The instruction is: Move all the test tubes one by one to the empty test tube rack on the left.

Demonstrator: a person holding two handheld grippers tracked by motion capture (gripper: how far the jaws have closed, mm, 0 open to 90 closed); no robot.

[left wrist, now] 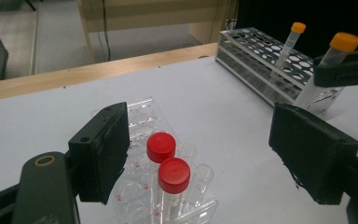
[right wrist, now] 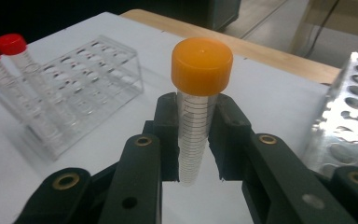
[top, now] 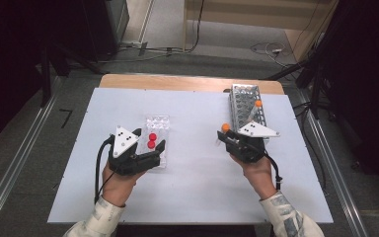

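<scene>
between the two racks, above the white table (top: pixel 192 187) | orange-capped tube (right wrist: pixel 196 112) clamped upright in right gripper (right wrist: pixel 195 140) | step: carrying it from metal rack (top: pixel 244 106) toward clear rack (top: pixel 158 123), next needs lining up over an empty hole | left gripper (top: pixel 148 143) released, straddling red-capped tubes (left wrist: pixel 168 161) | dark room, cables on floor

left gripper (top: pixel 150 140) jaws apart, right gripper (top: pixel 225 136) jaws clamped

White-topped desk (top: pixel 192 182) with a wooden far edge. Directly on it: clear plastic tube rack (top: pixel 158 129) left of centre, metal perforated tube rack (top: pixel 244 101) at the far right, well apart from each other.
</scene>
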